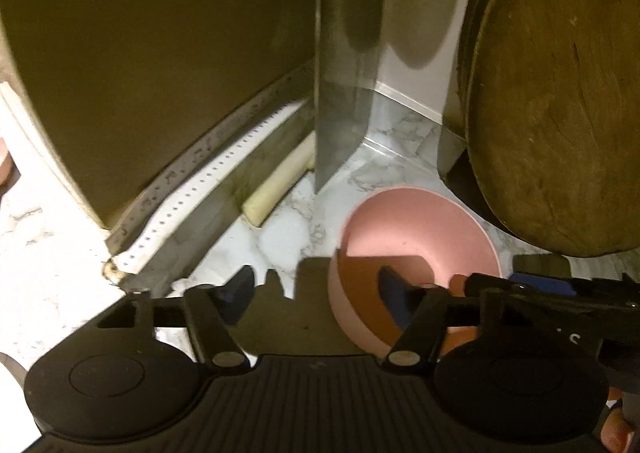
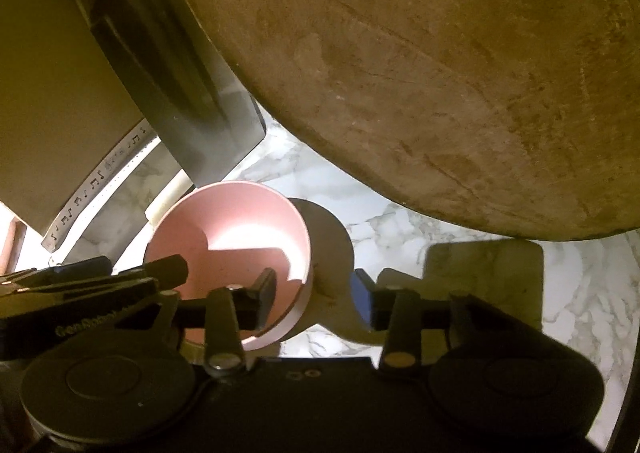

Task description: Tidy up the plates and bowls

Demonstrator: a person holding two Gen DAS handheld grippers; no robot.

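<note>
From your left wrist camera, the pink bowl (image 1: pixel 416 253) sits upright on the marble counter (image 1: pixel 272 229), and nothing lies inside it that you can see. Your left gripper (image 1: pixel 316 293) straddles the bowl's near-left wall: one finger is inside the bowl, the other outside on the counter, jaws about half spread, and the pads do not visibly press the wall. Just behind and right of the bowl, the round wooden cutting board (image 1: pixel 560 93) leans upright, overhanging the bowl's far rim. A steel panel (image 1: pixel 344 93) stands behind the bowl, with bare counter between them.

From your right wrist camera, your right gripper (image 2: pixel 316 293) brackets the pink bowl's (image 2: pixel 228 229) right wall, one finger (image 2: pixel 266 289) inside and one outside, jaws partly closed; a sliver of space seems to remain at the outer pad. The cutting board (image 2: pixel 420 73) looms close above the bowl. Open marble (image 2: pixel 580 293) lies right of the bowl.
</note>
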